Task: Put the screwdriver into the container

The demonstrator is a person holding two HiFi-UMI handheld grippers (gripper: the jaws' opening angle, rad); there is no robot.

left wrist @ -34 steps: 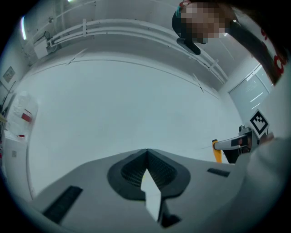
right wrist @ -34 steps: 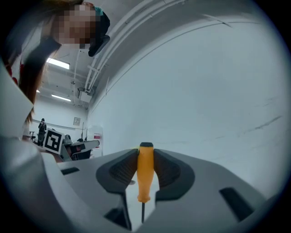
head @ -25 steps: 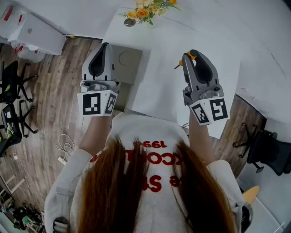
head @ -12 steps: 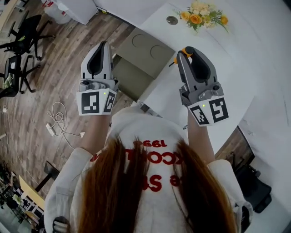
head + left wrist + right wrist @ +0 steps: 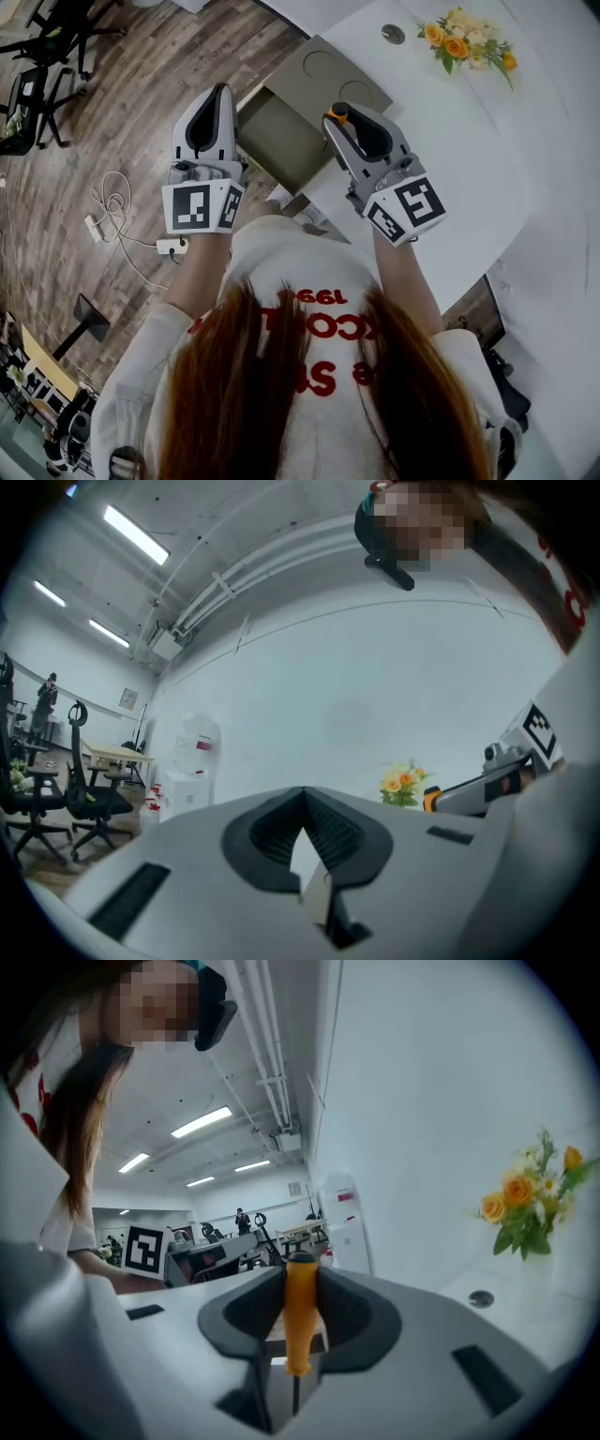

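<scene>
Both grippers show in the head view. The right gripper (image 5: 337, 116) has swung left off the white table (image 5: 441, 169), and the orange screwdriver (image 5: 337, 110) at its tip now appears above the olive container (image 5: 319, 82). The left gripper (image 5: 222, 91) hangs beside it.

In the left gripper view, its jaws are together on nothing.

In the right gripper view, the jaws clamp the screwdriver (image 5: 299, 1321) by its handle. The drop looks close; lowering and release remain.

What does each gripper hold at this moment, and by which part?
The right gripper holds the screwdriver by its orange handle; the left gripper holds nothing.
</scene>
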